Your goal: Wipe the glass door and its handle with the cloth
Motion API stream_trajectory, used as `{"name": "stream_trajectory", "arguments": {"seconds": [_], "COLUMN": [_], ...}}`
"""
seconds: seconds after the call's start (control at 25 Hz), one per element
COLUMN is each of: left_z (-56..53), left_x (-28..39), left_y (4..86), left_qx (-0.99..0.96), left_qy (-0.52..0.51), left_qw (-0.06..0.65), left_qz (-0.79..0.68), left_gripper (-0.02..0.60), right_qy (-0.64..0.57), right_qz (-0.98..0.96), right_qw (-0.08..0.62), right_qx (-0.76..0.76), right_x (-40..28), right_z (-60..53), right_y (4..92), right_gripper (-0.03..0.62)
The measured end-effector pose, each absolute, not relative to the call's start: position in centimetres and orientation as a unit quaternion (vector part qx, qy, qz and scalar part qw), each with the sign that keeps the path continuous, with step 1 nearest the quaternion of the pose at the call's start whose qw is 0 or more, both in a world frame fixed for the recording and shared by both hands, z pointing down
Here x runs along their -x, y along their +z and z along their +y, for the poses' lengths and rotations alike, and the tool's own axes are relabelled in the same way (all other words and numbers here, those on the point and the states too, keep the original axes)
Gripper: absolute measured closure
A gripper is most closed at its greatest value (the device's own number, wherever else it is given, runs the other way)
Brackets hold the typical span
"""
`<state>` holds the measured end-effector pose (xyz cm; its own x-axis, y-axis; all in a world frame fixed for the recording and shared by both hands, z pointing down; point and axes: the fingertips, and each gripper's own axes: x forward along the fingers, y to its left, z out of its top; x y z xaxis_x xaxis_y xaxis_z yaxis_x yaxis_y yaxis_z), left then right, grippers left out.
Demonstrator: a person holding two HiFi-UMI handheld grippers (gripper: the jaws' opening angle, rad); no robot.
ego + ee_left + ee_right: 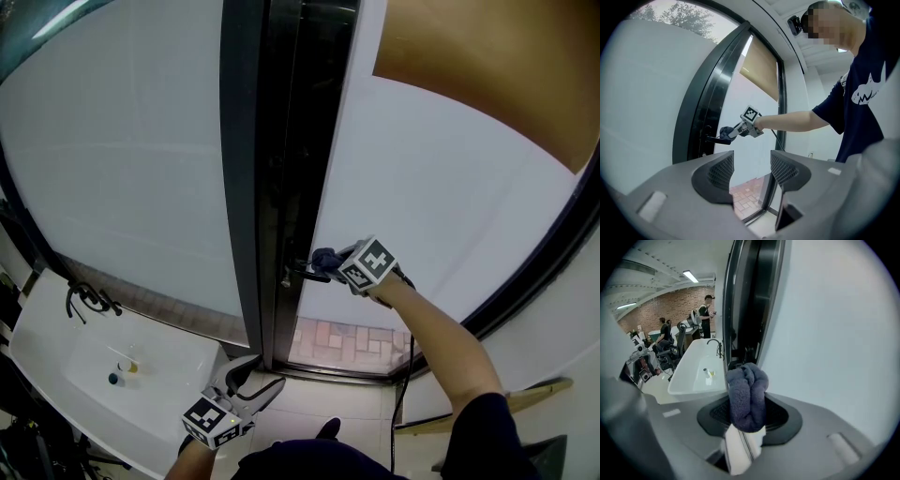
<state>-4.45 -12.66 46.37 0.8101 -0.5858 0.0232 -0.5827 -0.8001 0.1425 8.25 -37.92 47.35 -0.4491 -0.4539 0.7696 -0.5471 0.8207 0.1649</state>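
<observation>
At the edge of the dark door frame (246, 169), right gripper (336, 266) is held out at arm's reach, jaws closed narrow on a bunched dark blue cloth (324, 256). Cloth sits against the black lever handle (302, 273), on the frame side of the frosted glass door (441, 187). Right gripper view: cloth (747, 397) wadded between both jaws and bulging past the tips, frosted glass filling the right side. Left gripper (255, 375) hangs low by the person's body, well apart from the door. Its jaws are wide with nothing between them, and the left gripper view shows only floor tiles and the door bottom through the gap. Tan shade (487, 66) at the door's upper right. White sink (56, 347) with a dark faucet (89, 298) stands left of the door.
</observation>
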Motion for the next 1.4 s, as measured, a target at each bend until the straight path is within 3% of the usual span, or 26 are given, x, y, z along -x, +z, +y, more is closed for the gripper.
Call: {"name": "stream_trajectory", "arguments": {"seconds": [0.12,0.32,0.44,0.8,1.16,1.4], "left_z": [-12.7,-12.7,-12.6,-12.1,-12.1,-12.2], "left_x": [4.6,5.3,5.1,4.9,4.1,4.2], "left_y": [46.5,46.5,46.8,47.3,47.1,47.1], "left_qx": [-0.948,-0.945,-0.946,-0.943,-0.946,-0.945], "left_qy": [-0.012,-0.009,-0.013,-0.007,-0.013,-0.012], "left_qw": [0.072,0.076,0.074,0.083,0.079,0.079], "left_qz": [-0.310,-0.319,-0.316,-0.321,-0.314,-0.316], "left_gripper": [0.341,0.341,0.341,0.341,0.341,0.341], "right_qy": [0.039,0.050,0.039,-0.007,0.094,0.098], "right_qz": [-0.841,-0.878,-0.883,-0.868,-0.867,-0.853], "right_qw": [0.449,0.359,0.344,0.383,0.395,0.422], "right_qx": [-0.299,-0.312,-0.318,-0.317,-0.290,-0.291], "right_x": [-9.7,-7.2,-4.3,-1.0,-4.2,-7.6], "right_z": [-38.0,-38.2,-39.0,-39.1,-38.7,-38.2], "right_y": [46.7,43.3,43.2,46.1,47.2,47.4], "right_gripper": [0.445,0.444,0.444,0.444,0.447,0.447]}}
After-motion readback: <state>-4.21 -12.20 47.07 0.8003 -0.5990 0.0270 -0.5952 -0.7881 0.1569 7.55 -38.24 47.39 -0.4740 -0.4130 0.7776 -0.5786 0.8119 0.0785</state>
